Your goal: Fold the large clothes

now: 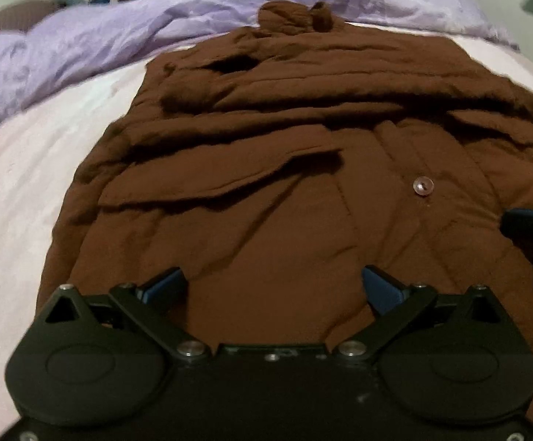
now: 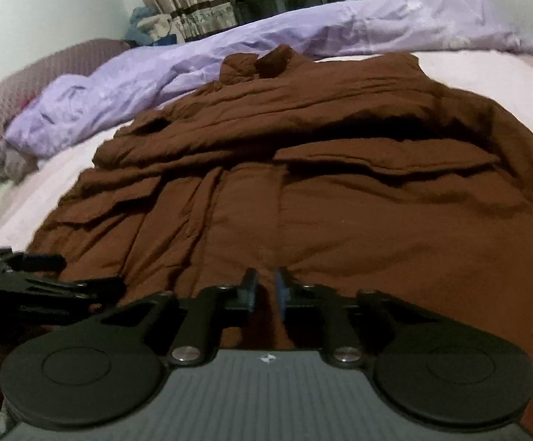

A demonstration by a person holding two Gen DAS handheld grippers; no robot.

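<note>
My brown quilted jacket [image 1: 284, 154] lies spread across the pale pink bedsheet [image 1: 27, 191], its collar [image 1: 295, 16] at twelve o'clock, touching the crumpled lilac duvet [image 1: 101, 36]. A sleeve [image 1: 303, 99] is folded across its chest, and a clear button [image 1: 423, 186] shows at three o'clock. My left tongs [image 1: 273, 286] hang released over the hem at six o'clock, jaws spread wide, nothing between them. My right tongs [image 2: 266, 288] are almost clenched at the hem, the blue pads [image 2: 281, 290] a narrow slot apart; I cannot tell whether any cloth is pinched between them.
</note>
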